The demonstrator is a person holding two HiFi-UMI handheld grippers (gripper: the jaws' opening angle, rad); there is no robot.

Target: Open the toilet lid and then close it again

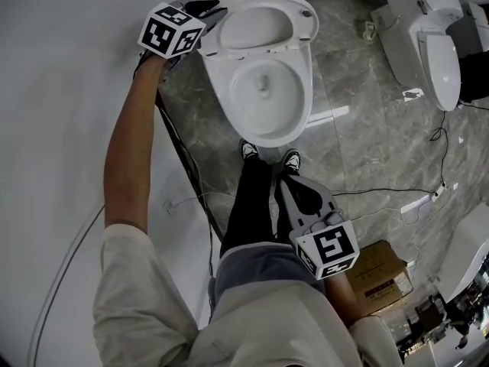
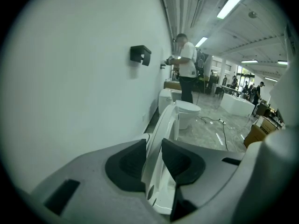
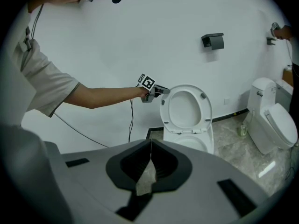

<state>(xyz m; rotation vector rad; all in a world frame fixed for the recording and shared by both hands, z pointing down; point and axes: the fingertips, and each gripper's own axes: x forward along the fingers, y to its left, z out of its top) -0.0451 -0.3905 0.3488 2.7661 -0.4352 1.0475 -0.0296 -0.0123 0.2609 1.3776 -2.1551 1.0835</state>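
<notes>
Against the white wall, the toilet lid point(image 1: 263, 21) stands raised over the bowl, with a second toilet point(image 1: 428, 44) and a cardboard box point(image 1: 378, 274) on the marble floor to its right. Left tongs point(image 2: 154, 160) pinch the lid's edge, one pad on each face; right tongs point(image 3: 150, 164) are pressed together, empty, low by the person's legs. Only the left gripper view shows another person point(image 2: 187, 66) farther along the wall.
</notes>
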